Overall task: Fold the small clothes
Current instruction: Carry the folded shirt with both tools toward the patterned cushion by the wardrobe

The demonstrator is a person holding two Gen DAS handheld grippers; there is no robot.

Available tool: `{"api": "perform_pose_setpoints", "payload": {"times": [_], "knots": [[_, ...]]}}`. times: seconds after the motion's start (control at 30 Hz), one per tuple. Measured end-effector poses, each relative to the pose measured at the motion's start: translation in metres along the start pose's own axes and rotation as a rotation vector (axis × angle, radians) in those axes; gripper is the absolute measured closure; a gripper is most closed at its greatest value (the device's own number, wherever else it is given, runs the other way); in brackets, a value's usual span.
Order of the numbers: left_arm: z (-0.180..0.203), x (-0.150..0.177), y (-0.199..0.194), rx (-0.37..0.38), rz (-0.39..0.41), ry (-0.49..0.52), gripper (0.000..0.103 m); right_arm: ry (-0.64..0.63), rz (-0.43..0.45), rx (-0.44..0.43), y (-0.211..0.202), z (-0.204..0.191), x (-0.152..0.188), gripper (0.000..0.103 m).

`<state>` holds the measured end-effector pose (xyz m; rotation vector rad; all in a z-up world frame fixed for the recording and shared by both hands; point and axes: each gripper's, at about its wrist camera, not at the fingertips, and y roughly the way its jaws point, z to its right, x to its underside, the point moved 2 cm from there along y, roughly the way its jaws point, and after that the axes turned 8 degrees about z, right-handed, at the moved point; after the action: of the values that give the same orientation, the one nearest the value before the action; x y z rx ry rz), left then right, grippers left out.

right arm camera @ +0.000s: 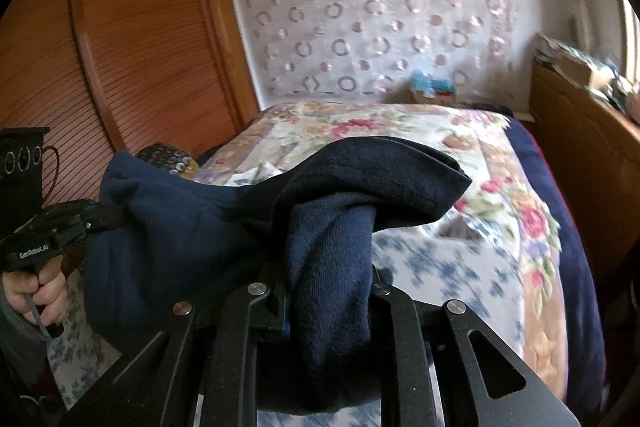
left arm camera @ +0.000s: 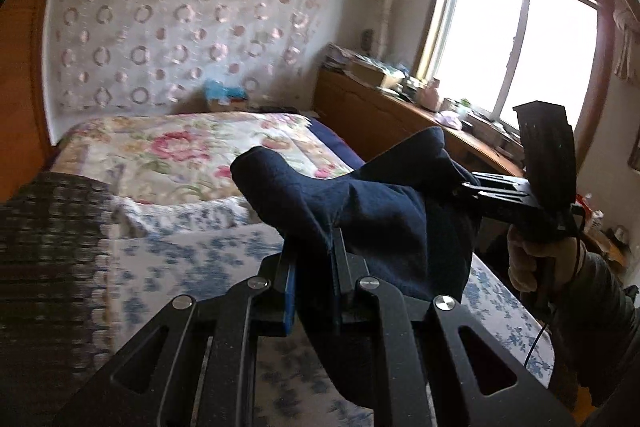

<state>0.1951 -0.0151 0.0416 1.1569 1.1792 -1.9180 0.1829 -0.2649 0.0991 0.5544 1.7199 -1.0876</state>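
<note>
Item: navy fleece garment (left arm camera: 376, 211), small, bunched, held in the air above the bed (left arm camera: 224, 251) between two handheld grippers.

Left gripper (left arm camera: 312, 247): jaws nearly closed, pinching a seamed edge of the garment; the fabric rises from the fingertips and drapes over the right-hand finger.

Right gripper (right arm camera: 328, 287): jaws narrowed onto a thick fold of the garment that fills the gap between them and hangs down past the fingers; a hemmed flap curls over above.

Span: cloth runs slack from one gripper to the other, clear of the bedding.

Beneath: blue-flowered sheet (right arm camera: 452, 267); floral quilt (right arm camera: 400, 131) farther back. Surroundings: louvred wooden wardrobe door (right arm camera: 120, 39), window (left arm camera: 516, 47).
</note>
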Motion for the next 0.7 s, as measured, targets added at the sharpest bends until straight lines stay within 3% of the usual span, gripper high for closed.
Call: {"api": "perform_pose_setpoints", "payload": {"times": [0.4, 0.7], "knots": [[-0.075, -0.014, -0.080, -0.224, 0.158, -0.044, 0.089, -0.179, 0.036, -0.185, 0.082, -0.045, -0.065, 0.085], [-0.119, 0.031, -0.125, -0.461, 0.214, -0.117, 0.089, -0.338, 0.007, -0.388, 0.178, -0.110, -0.098, 0.085]]}}
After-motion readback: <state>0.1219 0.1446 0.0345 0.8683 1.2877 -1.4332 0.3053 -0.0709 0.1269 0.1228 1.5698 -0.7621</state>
